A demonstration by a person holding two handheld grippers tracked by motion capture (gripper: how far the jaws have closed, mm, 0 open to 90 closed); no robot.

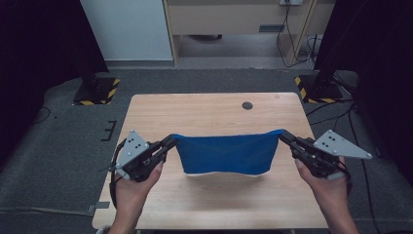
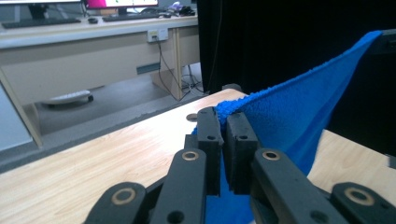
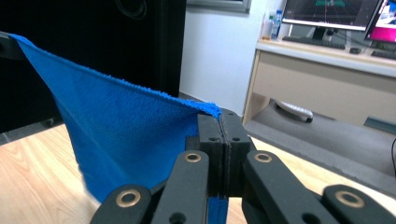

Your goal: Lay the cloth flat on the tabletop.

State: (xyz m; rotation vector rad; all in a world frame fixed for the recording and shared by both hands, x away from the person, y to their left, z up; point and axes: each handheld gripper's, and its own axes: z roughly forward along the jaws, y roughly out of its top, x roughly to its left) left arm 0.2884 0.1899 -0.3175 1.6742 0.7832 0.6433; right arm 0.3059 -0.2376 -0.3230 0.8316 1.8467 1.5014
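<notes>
Over the wooden worktop (image 1: 214,117) a blue towel (image 1: 225,153) hangs stretched between both hands, its lower edge apparently just above the wood. Best to hold both corners level and taut before laying it flat. The left gripper (image 1: 171,141) and right gripper (image 1: 283,135) each have jaws clamped on an upper corner.

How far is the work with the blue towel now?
Done: both top corners are gripped, one by the left gripper, one by the right gripper, jaws shut on the blue towel. In hand: it hangs stretched between them above the table. Left: probably laying or folding it; no fold shows yet.
</notes>
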